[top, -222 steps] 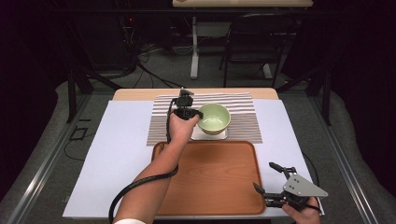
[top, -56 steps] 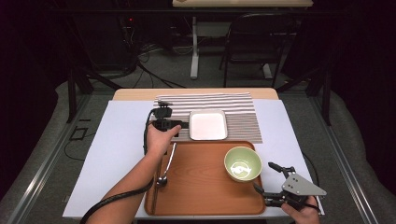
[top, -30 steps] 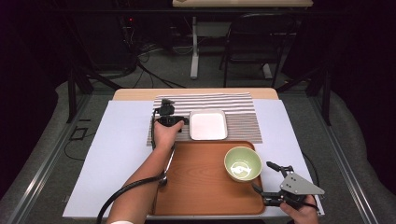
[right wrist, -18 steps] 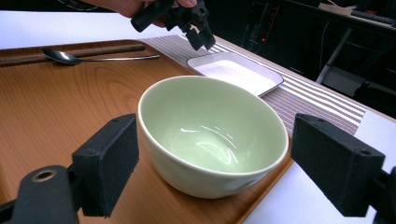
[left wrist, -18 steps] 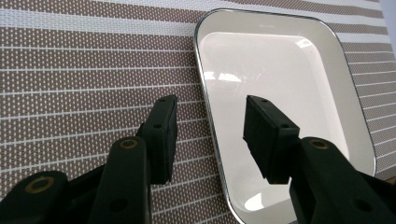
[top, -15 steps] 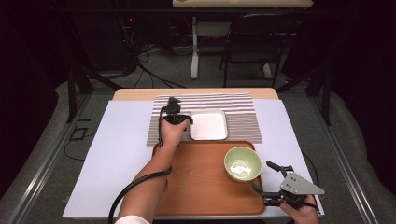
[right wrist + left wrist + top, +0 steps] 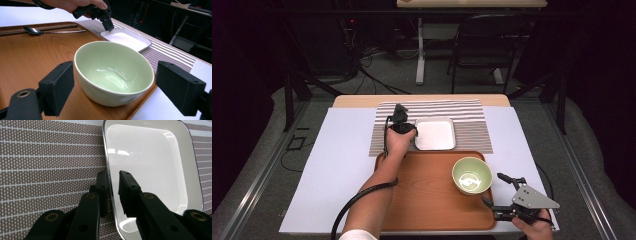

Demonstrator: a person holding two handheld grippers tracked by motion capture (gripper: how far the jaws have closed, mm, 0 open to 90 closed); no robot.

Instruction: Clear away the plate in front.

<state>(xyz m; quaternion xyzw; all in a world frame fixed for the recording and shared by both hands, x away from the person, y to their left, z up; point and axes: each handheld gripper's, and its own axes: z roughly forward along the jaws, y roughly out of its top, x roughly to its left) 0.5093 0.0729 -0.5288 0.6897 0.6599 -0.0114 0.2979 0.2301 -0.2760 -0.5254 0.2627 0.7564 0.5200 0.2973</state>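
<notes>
Dark floor and cables are seen beyond the table (image 7: pixel 337 150) in the high view; the white dish (image 7: pixel 435 134) lies on the striped mat (image 7: pixel 472 125), at 12 o'clock of the tray (image 7: pixel 427 200). In the left gripper view, the left gripper (image 7: pixel 113 182) has just been closing and its jaws now straddle the dish's rim; lifting is judged next. In the right gripper view, the right gripper (image 7: pixel 115 85) is held released, apart from the green bowl (image 7: pixel 113 72).

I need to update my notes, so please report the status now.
Left gripper has been closing, jaws astride the white dish rim. Right gripper open by the green bowl on the tray. Nothing blocking.
</notes>
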